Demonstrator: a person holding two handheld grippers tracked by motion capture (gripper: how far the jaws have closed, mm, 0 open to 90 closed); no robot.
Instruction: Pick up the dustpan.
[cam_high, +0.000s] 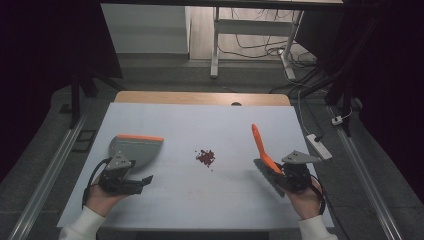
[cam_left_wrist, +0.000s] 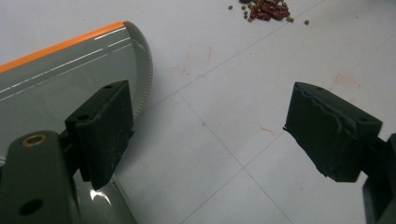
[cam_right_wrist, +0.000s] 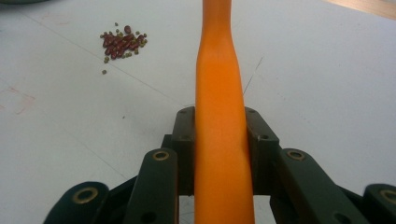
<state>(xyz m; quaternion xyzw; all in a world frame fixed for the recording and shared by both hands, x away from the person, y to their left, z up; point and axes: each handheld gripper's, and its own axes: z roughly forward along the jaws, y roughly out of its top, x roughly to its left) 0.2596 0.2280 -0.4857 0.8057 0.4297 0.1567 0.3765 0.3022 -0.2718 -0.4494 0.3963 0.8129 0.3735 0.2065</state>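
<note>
One dustpan (cam_high: 136, 148), one brush (cam_high: 264, 154), one bean pile (cam_high: 205, 157)

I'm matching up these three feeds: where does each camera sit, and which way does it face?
High view: above the person's side, looking forward and down on the table; both forearms, left gripper, right gripper.
Left gripper view: rides that gripper, jaws open beside the dustpan.
Right gripper view: looks along jaws shut on the brush's orange handle.
All share the pile of beans.

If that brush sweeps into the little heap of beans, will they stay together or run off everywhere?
The beans are loose, small and rounded, with a few strays already apart in the left gripper view, so they will probably scatter and roll. The white table looks smooth, so little would slow them. A slow sweep toward the dustpan likely keeps more together.
</note>
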